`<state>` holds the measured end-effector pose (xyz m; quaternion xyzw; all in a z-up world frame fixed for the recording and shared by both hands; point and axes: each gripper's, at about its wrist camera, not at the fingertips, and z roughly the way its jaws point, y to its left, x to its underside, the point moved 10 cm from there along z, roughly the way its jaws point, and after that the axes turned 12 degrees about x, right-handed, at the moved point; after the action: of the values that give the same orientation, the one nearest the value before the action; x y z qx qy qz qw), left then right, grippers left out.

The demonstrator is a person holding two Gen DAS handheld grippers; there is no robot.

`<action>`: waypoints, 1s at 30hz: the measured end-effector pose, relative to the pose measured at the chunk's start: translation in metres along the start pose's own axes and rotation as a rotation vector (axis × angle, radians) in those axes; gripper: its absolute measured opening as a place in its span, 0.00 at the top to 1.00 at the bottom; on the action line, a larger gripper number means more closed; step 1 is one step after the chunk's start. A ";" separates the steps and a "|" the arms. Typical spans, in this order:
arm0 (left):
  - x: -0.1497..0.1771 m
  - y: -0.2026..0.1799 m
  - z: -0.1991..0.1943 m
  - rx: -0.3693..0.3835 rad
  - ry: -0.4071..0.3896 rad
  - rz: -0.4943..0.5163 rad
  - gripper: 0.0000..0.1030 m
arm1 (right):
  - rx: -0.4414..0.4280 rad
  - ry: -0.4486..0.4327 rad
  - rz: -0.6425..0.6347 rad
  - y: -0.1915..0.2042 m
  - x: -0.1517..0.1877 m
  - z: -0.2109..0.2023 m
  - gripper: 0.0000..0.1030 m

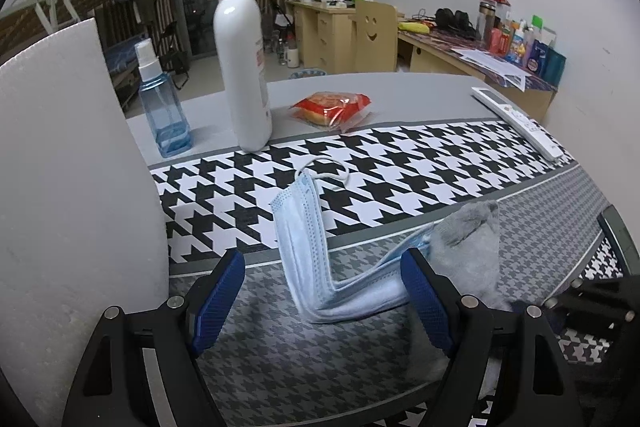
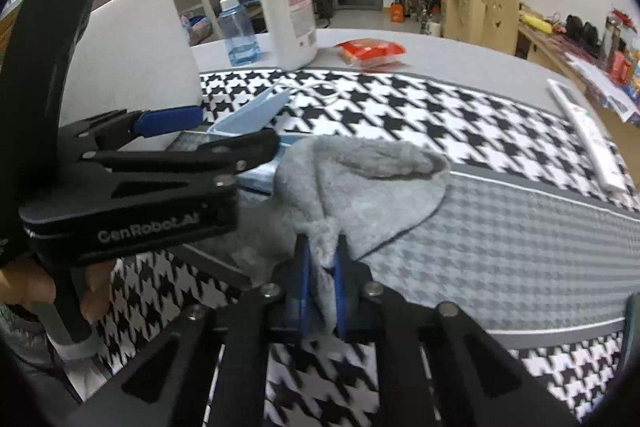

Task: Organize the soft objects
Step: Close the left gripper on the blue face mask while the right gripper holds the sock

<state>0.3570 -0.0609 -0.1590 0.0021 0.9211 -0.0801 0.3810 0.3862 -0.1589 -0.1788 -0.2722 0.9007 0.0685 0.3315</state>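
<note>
Sorting is looking barely begun: my right claw point(image 2: 320, 263) is clenching the grey sock point(image 2: 360, 187) just ahead of it, my left claw point(image 1: 324, 291) is gaping around the bent blue mask point(image 1: 304, 239), and any destination is lying out of view.

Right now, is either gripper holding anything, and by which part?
The right gripper is shut on the grey cloth, pinching a bunched edge. The left gripper is open around the blue face mask, not gripping.
</note>
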 end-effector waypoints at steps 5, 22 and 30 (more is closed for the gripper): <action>0.004 -0.003 0.005 0.010 0.017 0.006 0.21 | 0.014 -0.017 0.036 -0.019 0.001 -0.008 0.87; 0.010 -0.017 0.021 0.084 0.061 0.039 0.34 | 0.026 0.001 0.030 -0.023 0.010 -0.002 0.86; 0.013 -0.022 0.027 0.100 0.093 0.048 0.57 | 0.030 -0.005 0.033 -0.023 0.011 -0.004 0.86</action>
<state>0.3650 -0.0877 -0.1841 0.0468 0.9324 -0.1167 0.3389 0.3894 -0.1849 -0.1817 -0.2521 0.9052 0.0613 0.3365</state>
